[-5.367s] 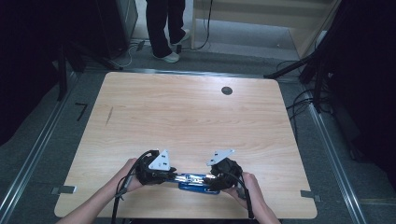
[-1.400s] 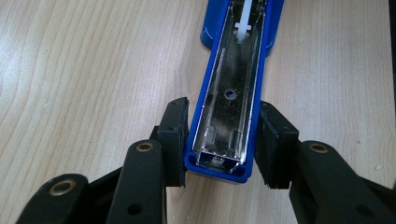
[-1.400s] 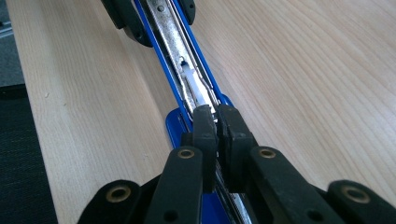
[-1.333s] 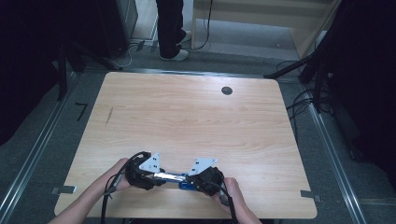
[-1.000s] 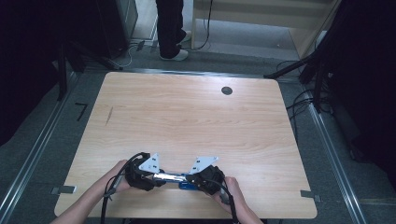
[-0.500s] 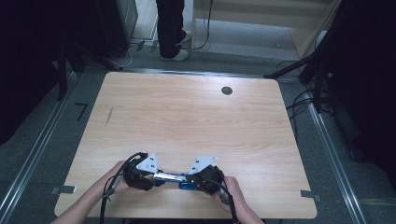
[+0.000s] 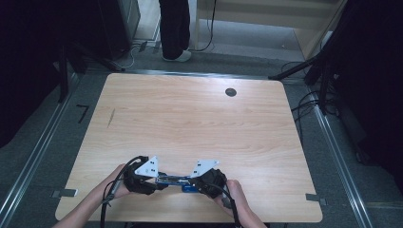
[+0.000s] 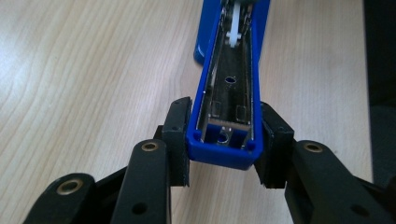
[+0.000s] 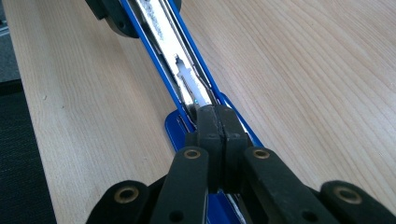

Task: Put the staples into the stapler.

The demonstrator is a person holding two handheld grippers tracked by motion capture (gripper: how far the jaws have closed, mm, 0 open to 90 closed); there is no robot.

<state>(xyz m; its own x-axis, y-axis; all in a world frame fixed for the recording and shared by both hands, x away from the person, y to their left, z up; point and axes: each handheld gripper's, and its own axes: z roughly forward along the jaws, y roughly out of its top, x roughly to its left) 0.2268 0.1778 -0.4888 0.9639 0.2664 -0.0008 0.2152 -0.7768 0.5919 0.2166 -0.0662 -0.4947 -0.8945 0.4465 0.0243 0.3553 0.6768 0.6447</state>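
Stapler: we see a blue stapler (image 7: 177, 180) swung open, lying by the near edge of the wooden table (image 7: 199, 123).
Left gripper: our left gripper (image 8: 223, 140) clamps both sides of the stapler's open blue arm end; the hand reaches in level from the stapler's left.
Right gripper: our right gripper (image 9: 217, 122) has its pads pressed together over the stapler's hinge end; whether anything is pinched we cannot tell.
Hard to see: in the high view the grippers cover most of the stapler.

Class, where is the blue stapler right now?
In the high view, the opened blue metal stapler lies at the wooden table's near edge, between the left gripper and right gripper.
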